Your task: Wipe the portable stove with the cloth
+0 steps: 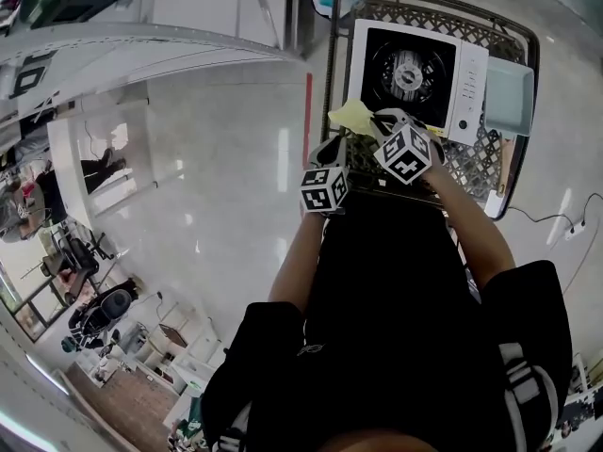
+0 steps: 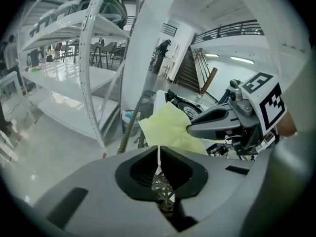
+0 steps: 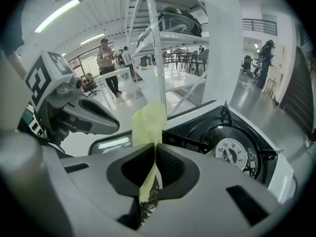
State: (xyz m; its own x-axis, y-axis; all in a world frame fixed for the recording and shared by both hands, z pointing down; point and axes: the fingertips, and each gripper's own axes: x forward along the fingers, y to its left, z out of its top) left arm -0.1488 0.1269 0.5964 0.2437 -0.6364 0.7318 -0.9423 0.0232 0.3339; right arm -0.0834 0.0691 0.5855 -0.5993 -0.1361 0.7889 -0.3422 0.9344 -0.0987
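Cloth (image 1: 351, 115) pinched by closed left claw (image 2: 158, 151) and right claw (image 3: 155, 152), at near corner of portable stove (image 1: 415, 73)

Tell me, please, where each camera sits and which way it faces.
Head view: on the person's head, looking down at the stove in a wire basket; arms and grippers show.
Left gripper view: on the left gripper, facing the cloth; its closed jaws show.
Right gripper view: on the right gripper, facing the stove; its jaws pinch the cloth.
Shared: the cloth; each gripper view shows the other gripper.
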